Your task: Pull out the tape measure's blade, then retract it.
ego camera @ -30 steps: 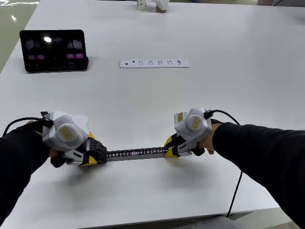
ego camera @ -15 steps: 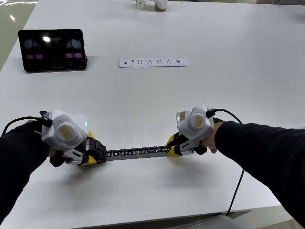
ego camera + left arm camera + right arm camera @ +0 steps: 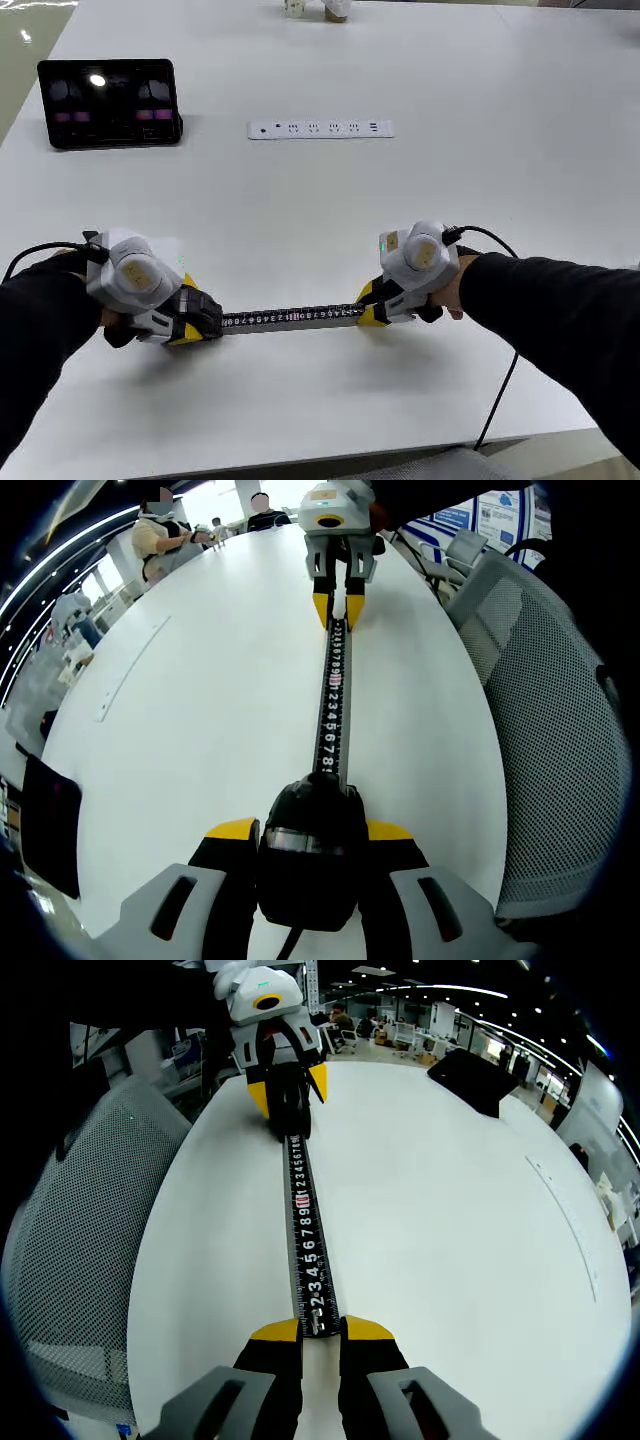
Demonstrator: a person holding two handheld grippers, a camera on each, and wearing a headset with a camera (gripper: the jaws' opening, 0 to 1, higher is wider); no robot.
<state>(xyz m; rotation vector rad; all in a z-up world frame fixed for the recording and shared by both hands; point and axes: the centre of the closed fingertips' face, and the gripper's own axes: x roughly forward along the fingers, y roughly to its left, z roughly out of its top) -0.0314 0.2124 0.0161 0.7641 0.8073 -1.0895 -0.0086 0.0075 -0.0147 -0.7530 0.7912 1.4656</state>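
One tape measure [image 3: 250,321] lies on the white surface [image 3: 480,130] between two grippers. The left gripper [image 3: 195,312] has its yellow-tipped fingers closed around the black case [image 3: 308,855], and the right gripper [image 3: 368,306] has its fingers nearly together, pinching the free end of the single blade [image 3: 305,1230]. The blade runs straight from fingers to fingers, dark with white numerals and one red mark, while one tablet [image 3: 110,102] and one power strip [image 3: 320,129] sit well beyond both pairs of fingers.
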